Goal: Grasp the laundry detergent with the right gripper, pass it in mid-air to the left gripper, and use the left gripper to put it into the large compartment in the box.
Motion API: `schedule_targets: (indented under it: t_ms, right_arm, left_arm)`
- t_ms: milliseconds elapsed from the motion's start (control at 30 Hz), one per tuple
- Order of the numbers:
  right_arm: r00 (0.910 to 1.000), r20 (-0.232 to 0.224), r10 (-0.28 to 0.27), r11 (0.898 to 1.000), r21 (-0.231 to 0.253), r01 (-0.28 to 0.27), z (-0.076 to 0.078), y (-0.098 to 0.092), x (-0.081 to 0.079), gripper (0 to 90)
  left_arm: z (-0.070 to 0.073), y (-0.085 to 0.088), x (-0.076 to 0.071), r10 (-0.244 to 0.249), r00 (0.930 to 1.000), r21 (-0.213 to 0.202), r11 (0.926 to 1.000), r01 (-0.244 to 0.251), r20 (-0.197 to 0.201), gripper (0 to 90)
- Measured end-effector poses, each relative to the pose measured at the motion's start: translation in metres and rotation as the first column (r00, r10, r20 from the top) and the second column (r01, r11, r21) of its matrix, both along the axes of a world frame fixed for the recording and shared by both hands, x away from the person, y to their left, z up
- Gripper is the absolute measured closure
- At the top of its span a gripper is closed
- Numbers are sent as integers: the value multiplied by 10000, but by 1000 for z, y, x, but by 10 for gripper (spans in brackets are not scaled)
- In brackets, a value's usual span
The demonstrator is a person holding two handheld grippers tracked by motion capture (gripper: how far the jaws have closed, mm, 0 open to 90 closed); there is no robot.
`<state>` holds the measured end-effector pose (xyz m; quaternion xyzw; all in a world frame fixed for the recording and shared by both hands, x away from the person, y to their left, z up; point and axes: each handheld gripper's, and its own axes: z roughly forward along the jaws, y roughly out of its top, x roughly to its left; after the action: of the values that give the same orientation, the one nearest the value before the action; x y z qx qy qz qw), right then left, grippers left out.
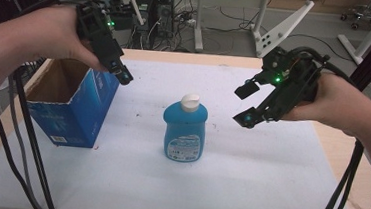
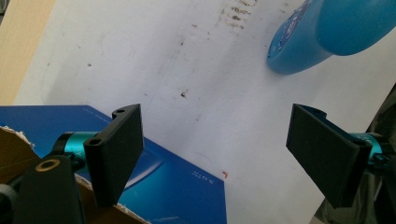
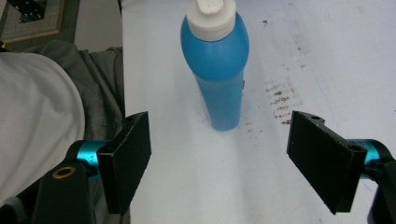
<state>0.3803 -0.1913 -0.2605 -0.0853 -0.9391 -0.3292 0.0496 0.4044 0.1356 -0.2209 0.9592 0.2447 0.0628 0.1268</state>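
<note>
Blue bottle (image 1: 185, 132), white cap (image 1: 190, 103); blue box (image 1: 75, 110).

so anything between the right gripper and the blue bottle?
Nothing visible. The right gripper has open jaws facing the blue bottle, with bare white table cover between them. The blue box stands off to the bottle's far side.

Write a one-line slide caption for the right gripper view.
Open right gripper faces an upright blue bottle with a white cap on the white table cover.
</note>
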Motion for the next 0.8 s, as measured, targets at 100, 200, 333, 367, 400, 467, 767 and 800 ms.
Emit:
schedule_targets:
  t_ms: [100, 200, 333, 367, 400, 467, 767, 800]
  right_arm:
    - [10000, -58, 16, 9999, 110, -15, -8, 4, 3, 215]
    - [9999, -169, 35, 9999, 143, -32, -16, 8, 5, 215]
    - [9997, -257, 48, 9999, 99, -46, -25, 13, 8, 215]
    - [9995, -308, 49, 10000, 71, -47, -27, 15, 9, 215]
    - [9994, -334, 64, 9999, 109, -60, -30, 17, 9, 215]
    - [9994, -340, 102, 9998, 176, -96, -33, 20, 11, 215]
    - [9984, -425, 375, 9986, 385, -358, -49, 38, 13, 215]
    - [9983, -442, 373, 9985, 407, -355, -50, 39, 13, 215]
  left_arm:
    - [-1, -1, 0, 19, 10000, -35, 10000, -19, 0, 192]
    - [-2, -1, 0, 2, 10000, -20, 10000, -2, -7, 192]
    - [-3, -1, -1, 46, 10000, -34, 10000, -46, -15, 192]
    - [-3, 0, 0, 12, 10000, -26, 10000, -13, -26, 192]
    - [-4, 0, 0, 8, 10000, -37, 10000, -8, -33, 192]
    - [-4, 0, 0, 11, 10000, -12, 10000, -11, -53, 192]
    - [-5, -1, -1, -48, 9999, 46, 10000, 48, -103, 192]
    - [-5, -1, -1, -66, 9999, 43, 10000, 66, -119, 192]
